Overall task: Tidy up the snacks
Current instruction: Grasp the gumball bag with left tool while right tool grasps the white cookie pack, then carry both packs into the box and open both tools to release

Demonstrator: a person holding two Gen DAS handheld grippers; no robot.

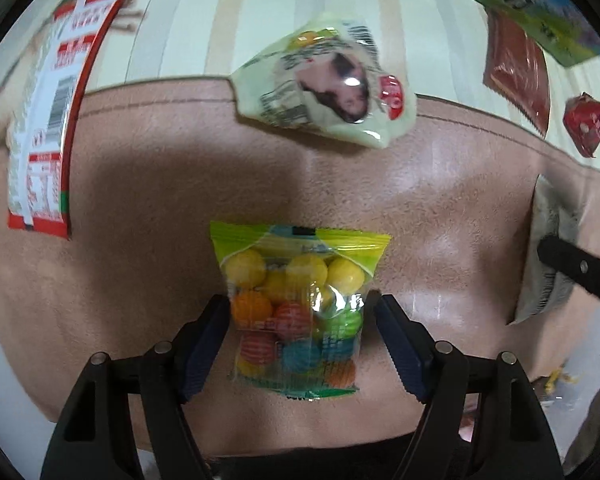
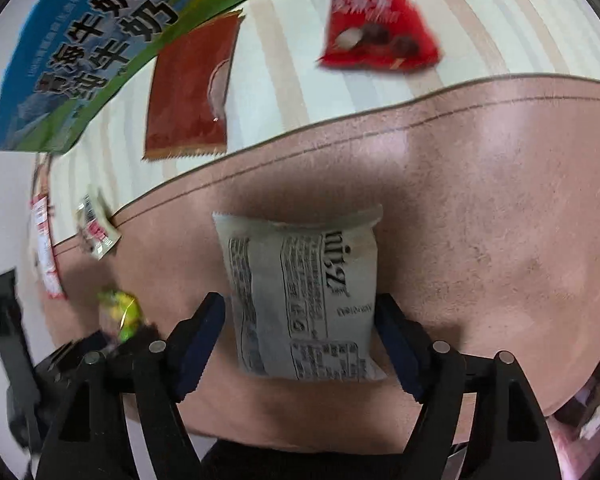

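A clear bag of coloured candy balls [image 1: 296, 308] with a green top lies flat on the pink mat [image 1: 140, 200]. My left gripper [image 1: 300, 304] points down over it and is open: the blue pads stand either side of the bag with a thin gap on each side. A grey printed snack packet [image 2: 304, 300] lies on the same mat between the fingers of my right gripper [image 2: 300, 300]. That gripper is open too, its pads just off the packet's edges. The grey packet [image 1: 548, 240] also shows at the right edge of the left wrist view.
A pale green packet with a cow picture [image 1: 324, 84] straddles the mat's far edge. On the striped surface beyond lie a red-and-white bag [image 1: 48, 120], a brown-red packet [image 2: 192, 88], a red triangular packet [image 2: 376, 20] and a blue-green milk box [image 2: 84, 52].
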